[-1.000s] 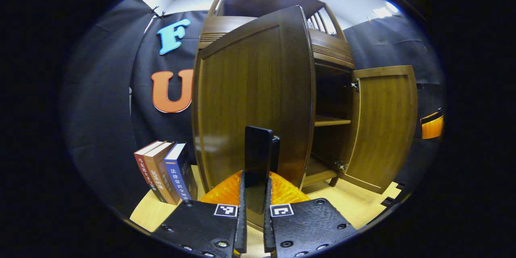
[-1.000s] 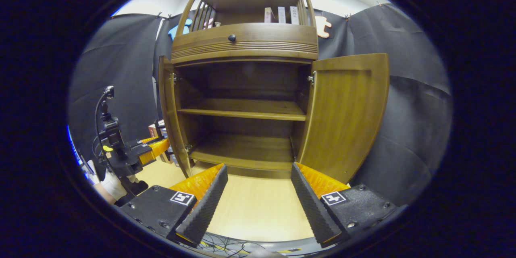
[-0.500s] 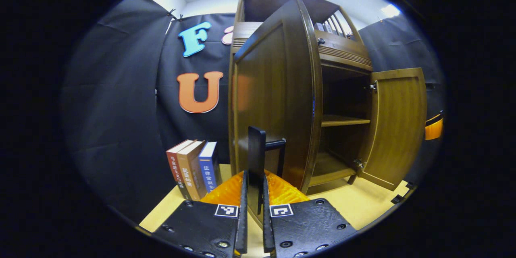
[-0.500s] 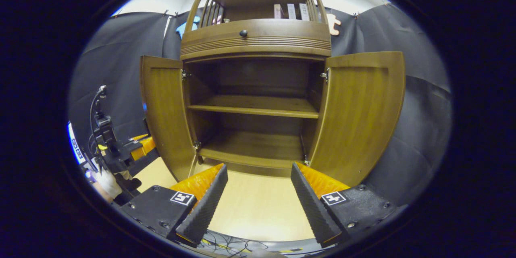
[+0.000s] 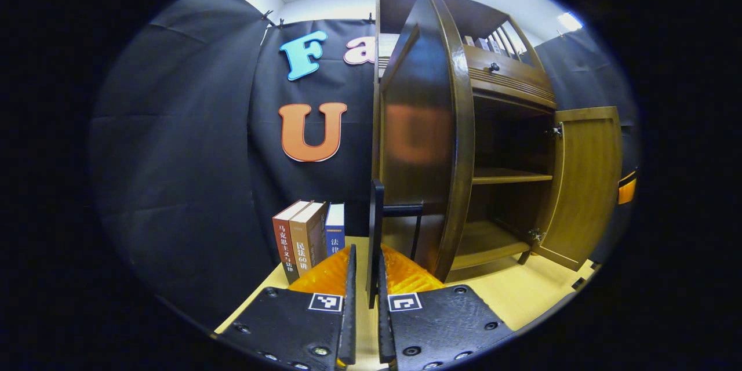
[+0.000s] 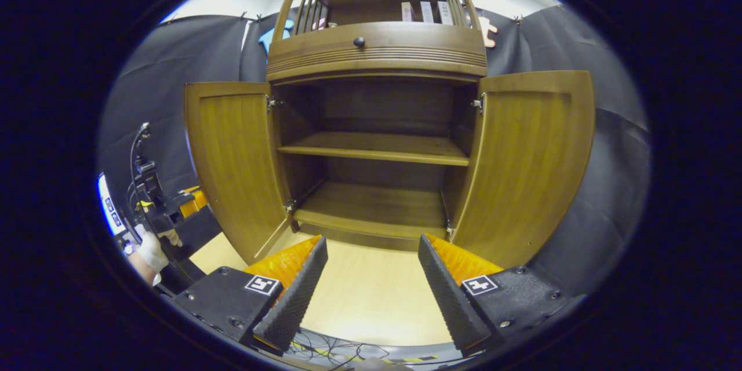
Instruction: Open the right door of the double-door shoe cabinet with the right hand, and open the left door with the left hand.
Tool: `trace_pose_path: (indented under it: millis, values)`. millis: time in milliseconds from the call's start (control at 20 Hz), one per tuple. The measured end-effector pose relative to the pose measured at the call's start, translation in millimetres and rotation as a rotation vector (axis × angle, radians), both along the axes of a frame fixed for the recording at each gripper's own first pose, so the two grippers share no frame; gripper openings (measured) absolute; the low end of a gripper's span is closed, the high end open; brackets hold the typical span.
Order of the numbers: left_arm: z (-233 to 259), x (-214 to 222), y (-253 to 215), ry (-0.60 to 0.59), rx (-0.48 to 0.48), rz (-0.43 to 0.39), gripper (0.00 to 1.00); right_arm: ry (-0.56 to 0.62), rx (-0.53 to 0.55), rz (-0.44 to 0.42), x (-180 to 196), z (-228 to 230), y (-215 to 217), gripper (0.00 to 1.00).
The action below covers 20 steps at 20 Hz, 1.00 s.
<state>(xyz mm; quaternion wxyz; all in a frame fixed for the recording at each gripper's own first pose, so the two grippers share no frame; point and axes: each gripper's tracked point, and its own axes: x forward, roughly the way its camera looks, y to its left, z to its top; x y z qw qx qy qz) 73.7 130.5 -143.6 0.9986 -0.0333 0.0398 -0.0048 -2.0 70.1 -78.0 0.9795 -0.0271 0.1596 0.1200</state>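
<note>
At twelve o'clock from the left tool (image 5: 365,313), closed on the dark bar handle (image 5: 377,226), the left door (image 5: 423,145) looks stiff, hinged, light-swinging. The right tool (image 6: 371,284) gapes empty; the right door (image 6: 527,162) stands open.

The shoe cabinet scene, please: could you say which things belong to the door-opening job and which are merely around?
Job:
left door
its handle
left gripper, closed on that handle
right door
right gripper, open

Merely around:
books beside the cabinet
drawer knob
books on the top shelf
</note>
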Motion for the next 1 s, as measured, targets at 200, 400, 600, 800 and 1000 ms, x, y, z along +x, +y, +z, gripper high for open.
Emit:
trace_pose_path:
  millis: [200,400,600,800,1000]
  values:
    - [-0.5,0.0,6.4,-0.007,-0.015,-0.025,0.14,0.003,0.009,0.007,-0.3,-2.2,5.0,1.00]
    - [-2.0,2.1,15.9,-0.008,-0.009,-0.061,0.14,0.004,0.012,0.011,-1.9,-2.1,5.9,1.00]
    - [-2.0,4.0,26.9,-0.019,-0.024,-0.132,0.14,0.010,0.015,0.011,-4.8,-4.2,6.1,1.00]
    - [-4.0,8.4,42.6,-0.010,-0.065,-0.226,0.14,0.016,0.009,0.021,-7.5,-5.3,8.7,1.00]
    - [-7.9,5.7,37.9,0.016,-0.137,-0.337,0.14,0.016,0.011,0.033,-9.3,-4.3,12.2,1.00]
